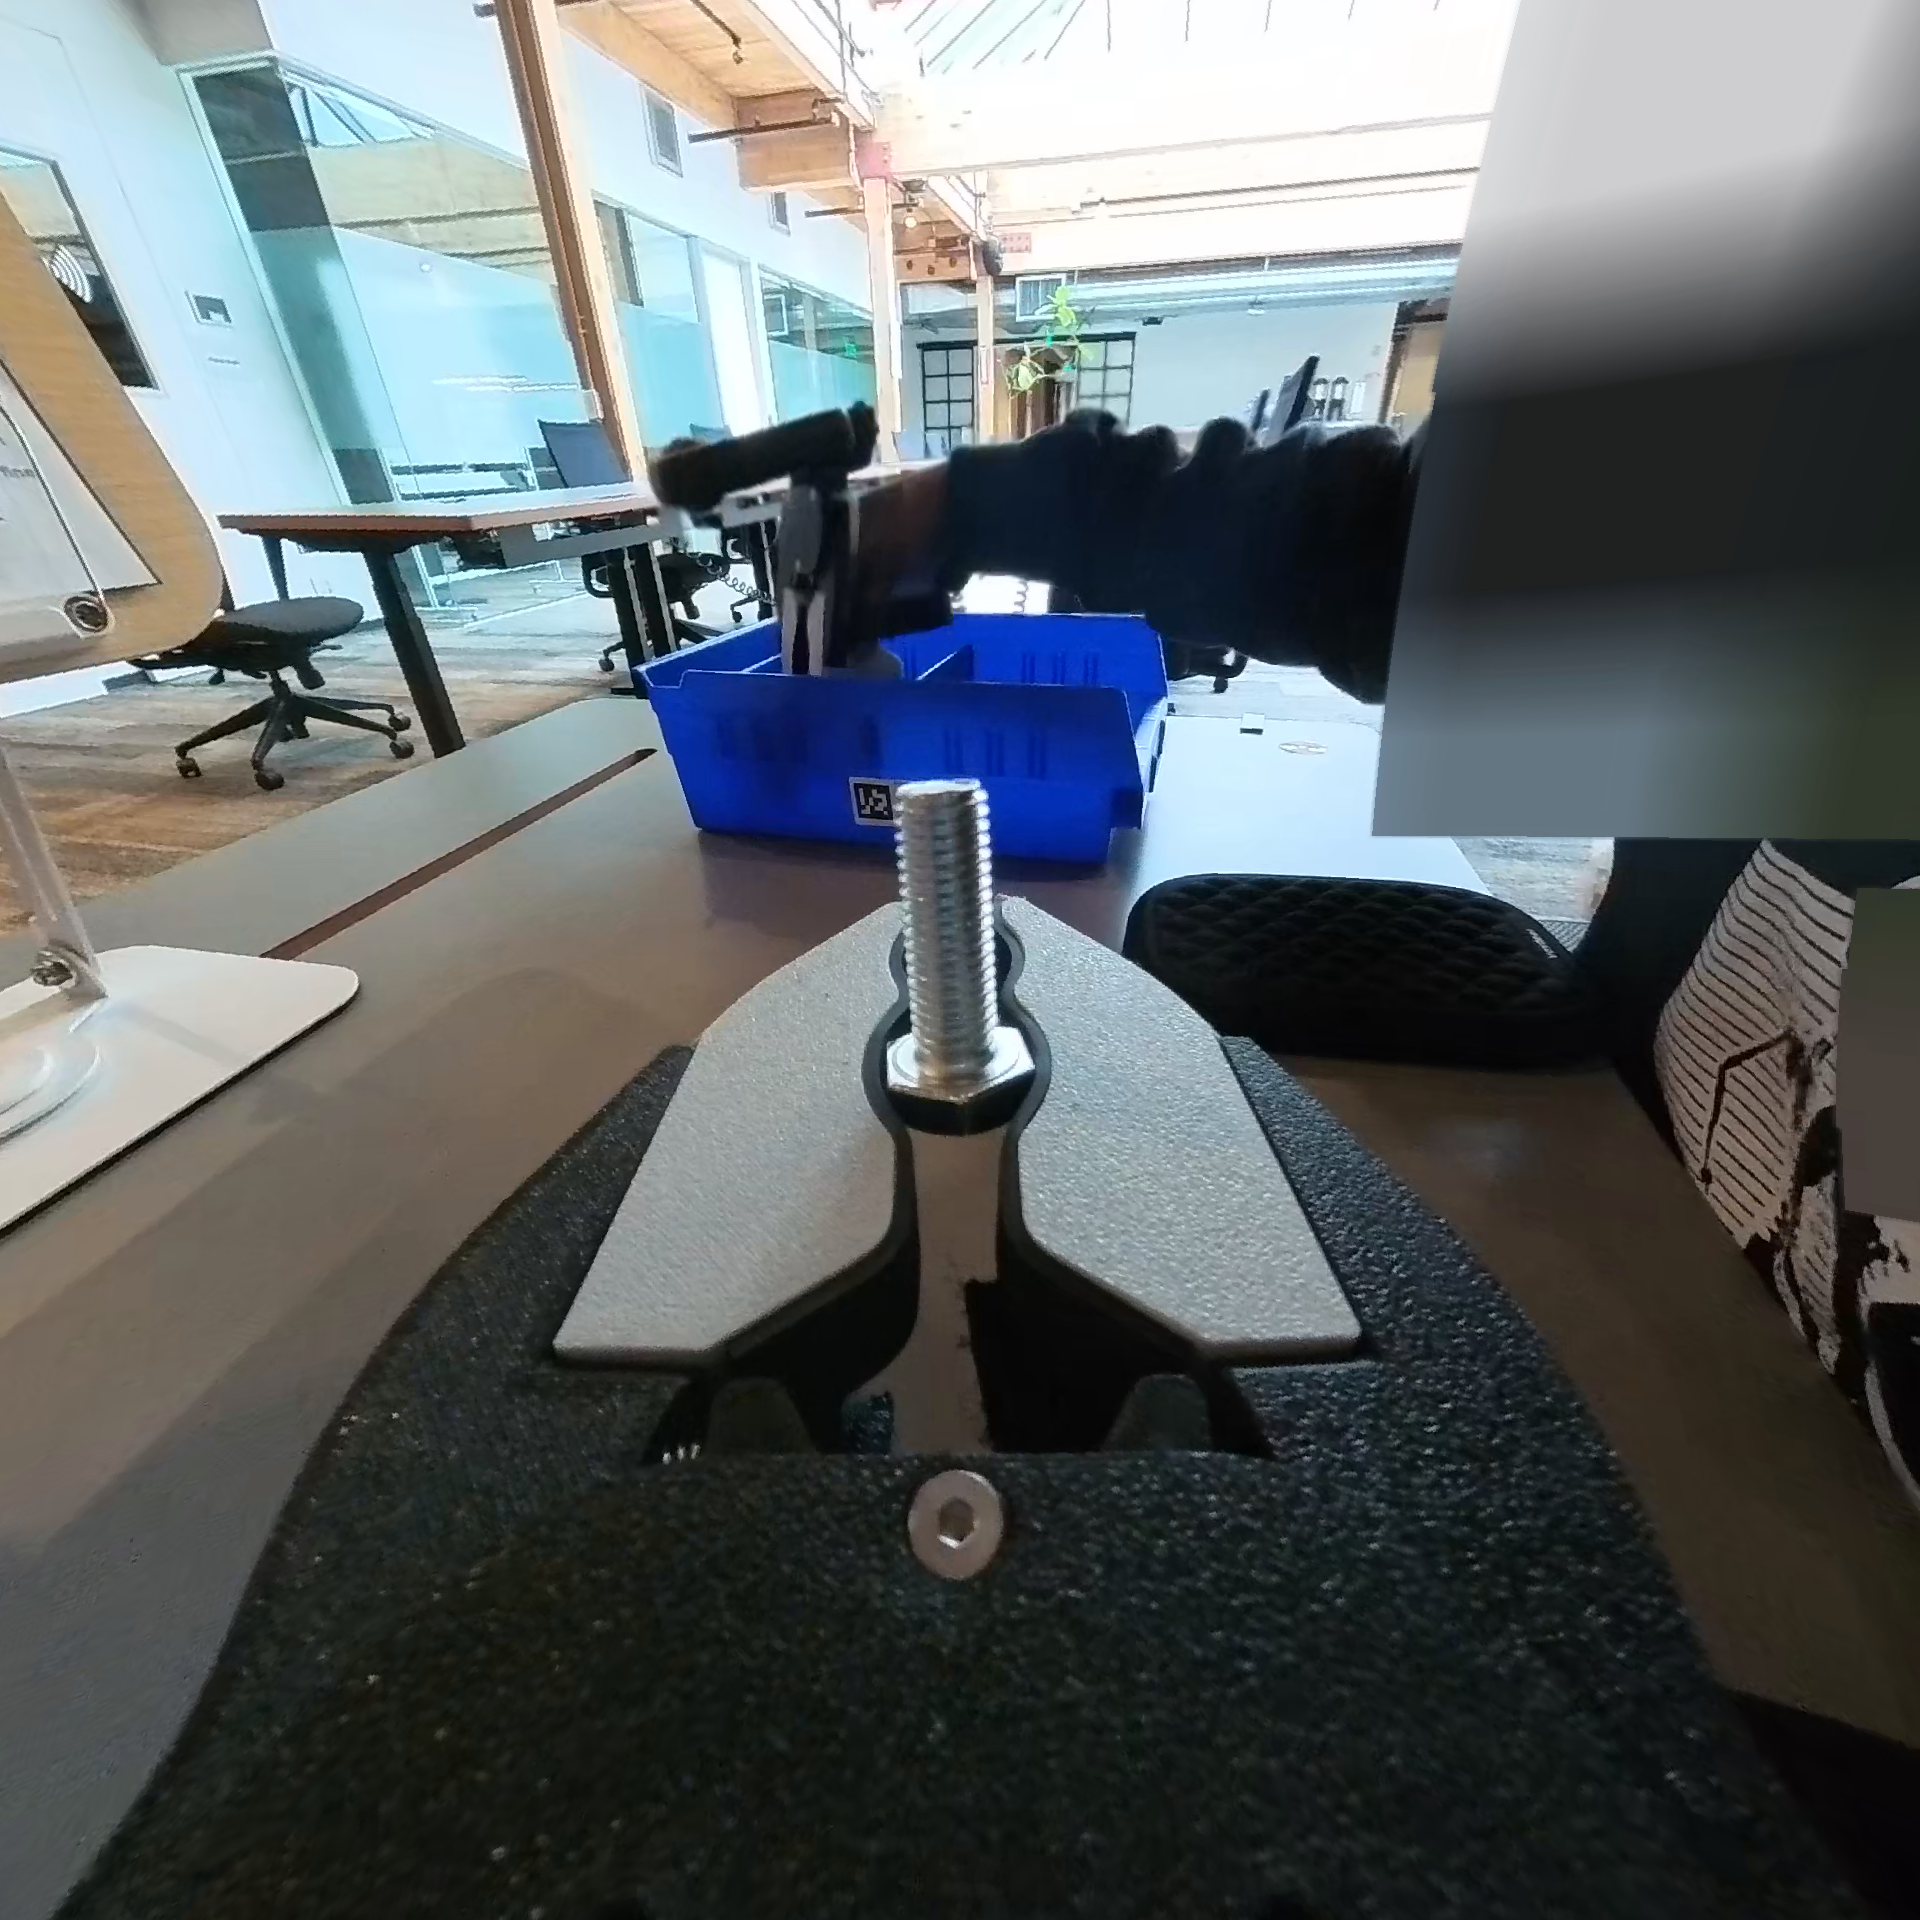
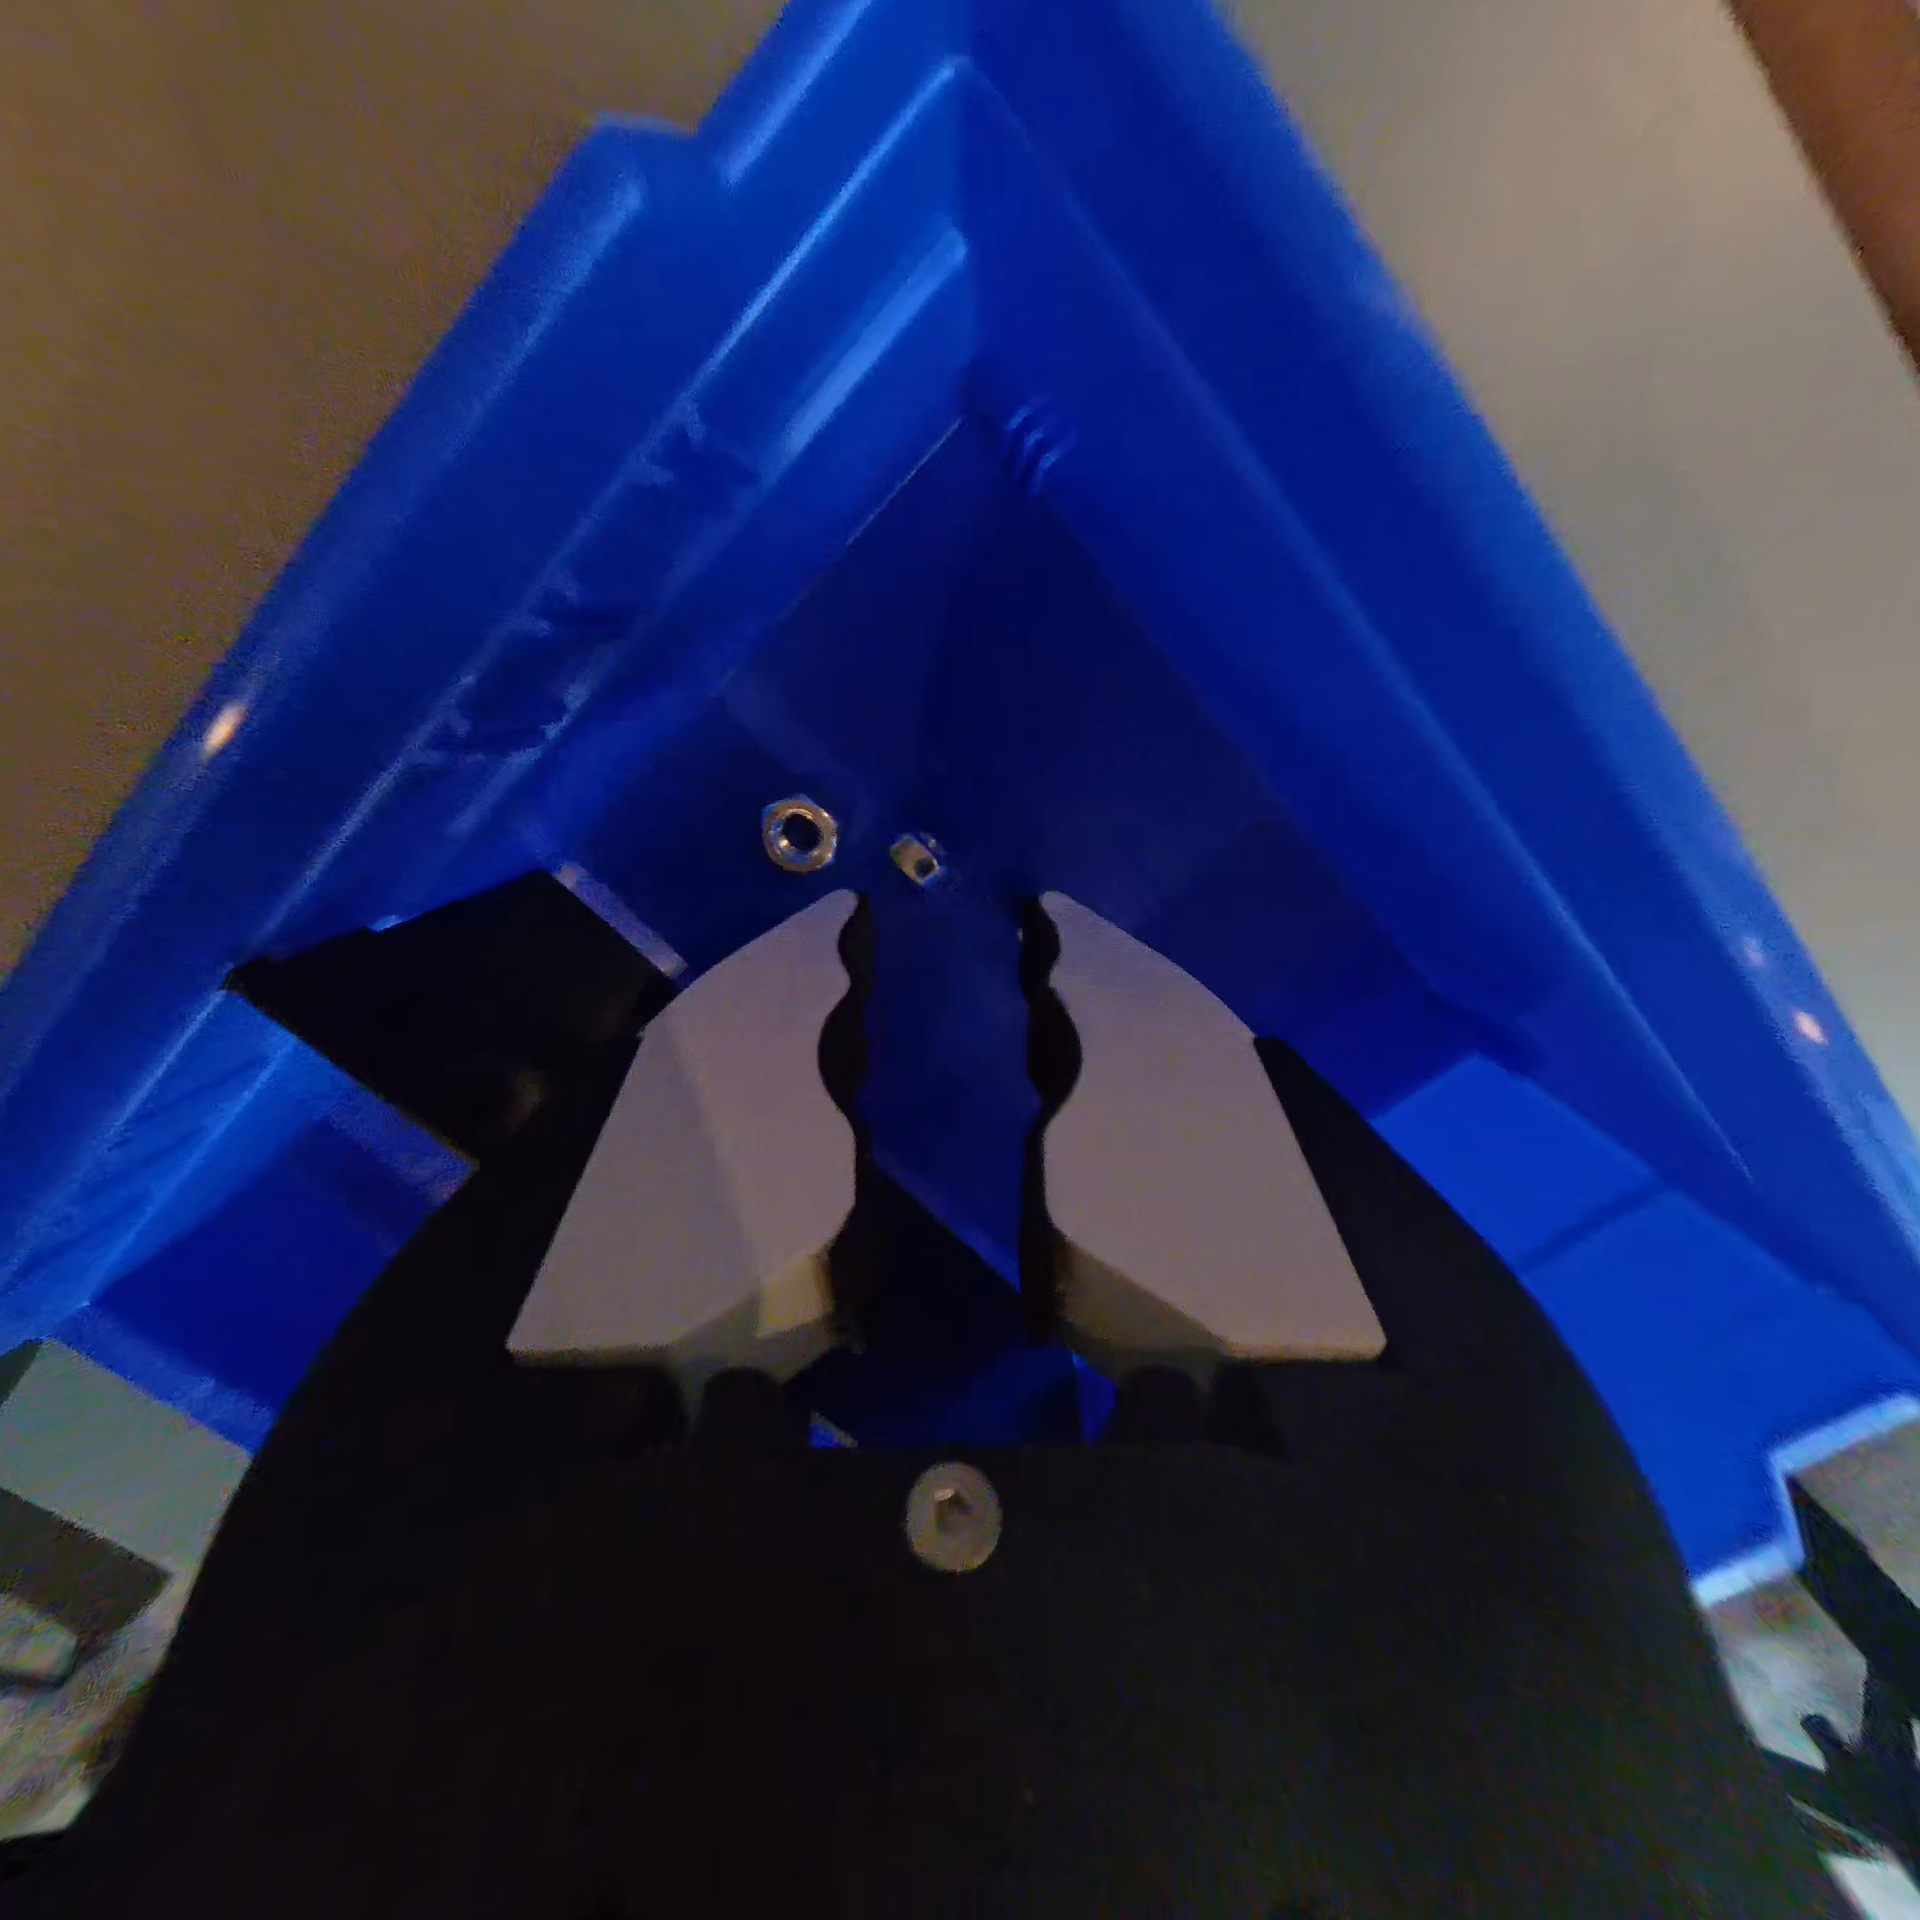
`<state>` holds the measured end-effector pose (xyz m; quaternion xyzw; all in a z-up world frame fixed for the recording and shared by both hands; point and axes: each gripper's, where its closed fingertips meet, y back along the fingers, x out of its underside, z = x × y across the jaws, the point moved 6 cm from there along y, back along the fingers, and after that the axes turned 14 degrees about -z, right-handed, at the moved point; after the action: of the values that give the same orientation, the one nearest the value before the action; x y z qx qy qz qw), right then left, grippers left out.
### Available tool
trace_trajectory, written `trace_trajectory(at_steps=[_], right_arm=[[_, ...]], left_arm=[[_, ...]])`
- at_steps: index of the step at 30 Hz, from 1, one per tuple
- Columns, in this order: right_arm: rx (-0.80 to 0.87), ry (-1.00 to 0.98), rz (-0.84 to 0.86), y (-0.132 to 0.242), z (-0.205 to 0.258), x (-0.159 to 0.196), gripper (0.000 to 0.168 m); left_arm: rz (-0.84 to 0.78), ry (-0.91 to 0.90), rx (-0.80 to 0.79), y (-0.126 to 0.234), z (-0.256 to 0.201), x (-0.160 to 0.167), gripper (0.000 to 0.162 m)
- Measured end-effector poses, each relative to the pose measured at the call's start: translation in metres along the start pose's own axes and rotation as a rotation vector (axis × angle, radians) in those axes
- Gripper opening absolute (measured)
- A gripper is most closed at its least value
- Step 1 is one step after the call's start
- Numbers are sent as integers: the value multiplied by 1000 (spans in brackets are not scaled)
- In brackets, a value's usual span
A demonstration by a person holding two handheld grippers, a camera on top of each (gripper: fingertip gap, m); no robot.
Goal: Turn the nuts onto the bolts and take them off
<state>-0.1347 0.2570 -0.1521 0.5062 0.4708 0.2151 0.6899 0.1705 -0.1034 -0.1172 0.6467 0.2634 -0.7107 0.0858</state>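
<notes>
My left gripper [image 1: 951, 940] is shut on a silver bolt [image 1: 943, 914]. It grips the hex head, and the threaded shaft stands upright above the grey fingers. No nut is on the bolt. My right gripper [image 2: 940, 909] is open and empty, pointing down into a blue bin [image 2: 1195, 644]. Two small silver nuts, one larger [image 2: 798, 834] and one smaller [image 2: 916, 858], lie on the bin floor just beyond its fingertips. In the left wrist view the right gripper [image 1: 816, 649] reaches into the left compartment of the blue bin [image 1: 914, 738], held by a gloved hand [image 1: 1195, 520].
The bin stands on a dark brown table [image 1: 468, 935]. A black mesh pad [image 1: 1351, 956] lies to the right of the bolt. A white stand base [image 1: 177, 1039] sits at the left. A black and white patterned object [image 1: 1766, 1143] is at the right edge. The grippers' ends are close to 40 cm from one another.
</notes>
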Motion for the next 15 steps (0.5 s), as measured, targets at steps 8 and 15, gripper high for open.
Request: trace_trajectory(at_steps=[8, 15], right_arm=[[119, 113, -251, 78, 57, -40, 26], [-62, 527, -388, 114, 194, -103, 26]], left_arm=[[7, 11, 19, -3, -2, 1, 11], [-1, 11, 33, -5, -5, -1, 11]])
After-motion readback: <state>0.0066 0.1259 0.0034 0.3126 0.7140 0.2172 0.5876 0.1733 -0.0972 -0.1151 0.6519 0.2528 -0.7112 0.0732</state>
